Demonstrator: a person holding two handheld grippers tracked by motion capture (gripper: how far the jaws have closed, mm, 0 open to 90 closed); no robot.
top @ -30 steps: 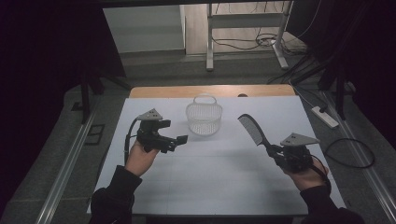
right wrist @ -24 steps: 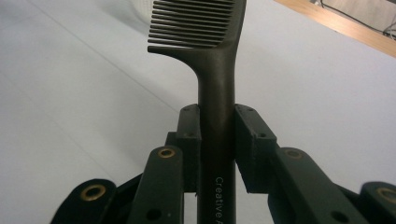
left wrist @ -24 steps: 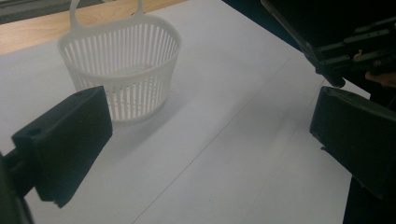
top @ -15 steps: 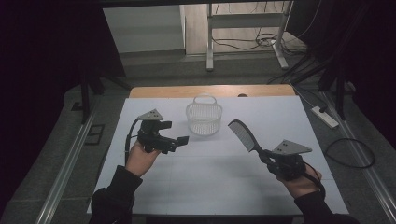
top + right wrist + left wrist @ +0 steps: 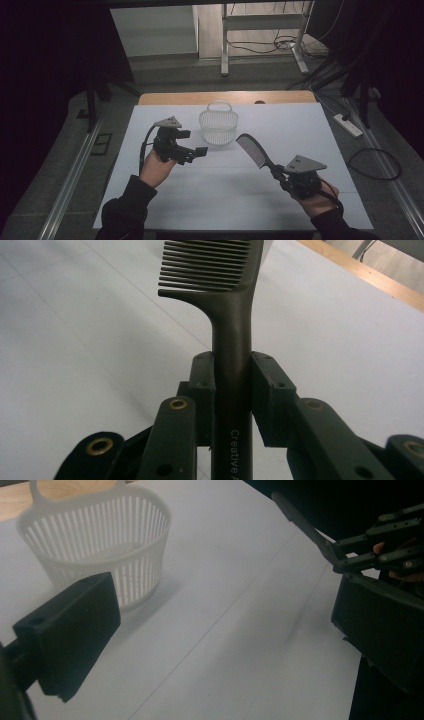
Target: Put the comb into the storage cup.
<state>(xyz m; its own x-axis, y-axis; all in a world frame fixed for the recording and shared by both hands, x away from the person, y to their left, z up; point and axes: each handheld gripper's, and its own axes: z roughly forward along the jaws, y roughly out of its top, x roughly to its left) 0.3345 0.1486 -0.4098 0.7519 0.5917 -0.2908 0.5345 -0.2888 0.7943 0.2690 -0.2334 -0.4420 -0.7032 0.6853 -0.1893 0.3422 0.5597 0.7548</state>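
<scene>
Between the jaws of your right claw (image 5: 276, 173) sits the handle of a dark comb (image 5: 252, 150), pinched just below where the toothed part begins; the right gripper view shows both jaws pressed flat against the handle (image 5: 231, 385), with the teeth (image 5: 207, 265) pointing off to one side. From the high view, the comb is off the counter (image 5: 225, 195), its long axis running up and away from your right hand (image 5: 315, 197) toward the upper left, so its toothed end points roughly at the white slatted basket (image 5: 218, 124). That basket stands upright near the far middle of the counter, handle loop at its far rim, and nothing can be made out inside it. The comb's tip is near the basket but apart from it, off to its right and on your side of it. Judging by this layout, the comb likely goes into the basket, and that move turns on carrying the comb's tip leftward and forward along its own axis and over the rim. Your left claw (image 5: 201, 151) hovers with jaws spread wide and nothing between them, just beside the basket's left near side and closer to it than the right one, well placed to steady it if needed.
</scene>
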